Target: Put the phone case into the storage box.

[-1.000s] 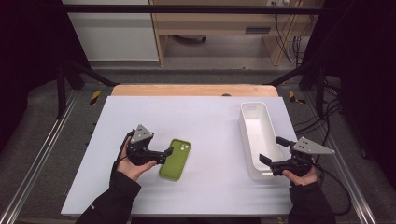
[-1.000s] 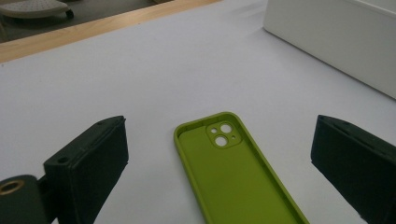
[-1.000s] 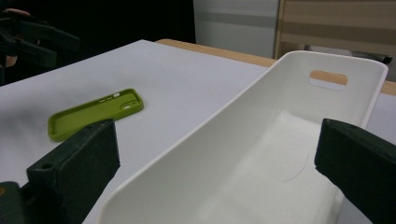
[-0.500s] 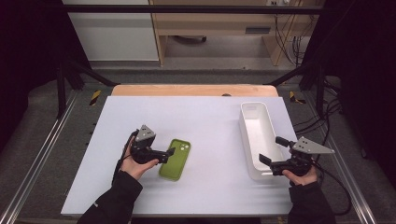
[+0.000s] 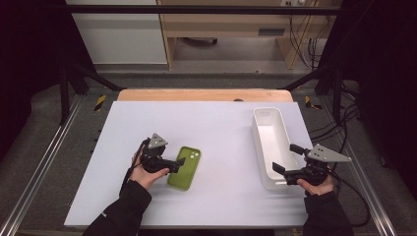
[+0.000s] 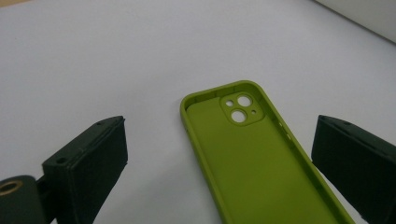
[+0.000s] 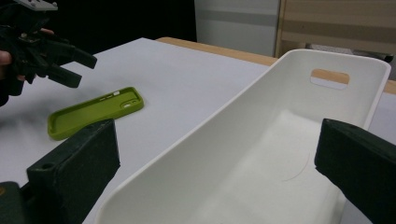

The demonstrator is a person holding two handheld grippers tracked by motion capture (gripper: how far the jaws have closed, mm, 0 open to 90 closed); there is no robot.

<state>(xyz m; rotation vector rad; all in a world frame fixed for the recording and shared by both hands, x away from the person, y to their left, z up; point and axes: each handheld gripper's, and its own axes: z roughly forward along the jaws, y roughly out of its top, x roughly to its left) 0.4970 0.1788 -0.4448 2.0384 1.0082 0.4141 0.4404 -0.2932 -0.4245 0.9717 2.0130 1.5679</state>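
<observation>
Hovering low over the white worktop [image 5: 221,128], the left claw [image 5: 178,163] is held with its jaws spread wide, the near end of a green phone case [image 6: 261,158] framed between them and nothing yet gripped. From the left claw view the case is seen lying flat, hollow side up, camera cut-outs at the far end, its raised rim offered to the pads on either side. That straddle looks deliberate: a pinch across the narrow width seems to be set up, though this is only a judgement.

Over on the other side, the right claw [image 5: 286,172] is also held agape and empty, poised at the near end of a long white bin [image 5: 268,142]. The bin's long wall runs between its jaws in the right claw view, perhaps so the bin can be steadied.

Outward now: the case lies left of centre, well apart from the bin, with bare worktop between them. The bin sits near the right edge, a slot handle seen in its far end wall and its inside empty. Plenty of open room is left behind the case and across the middle; the near edge is close to both hands.
</observation>
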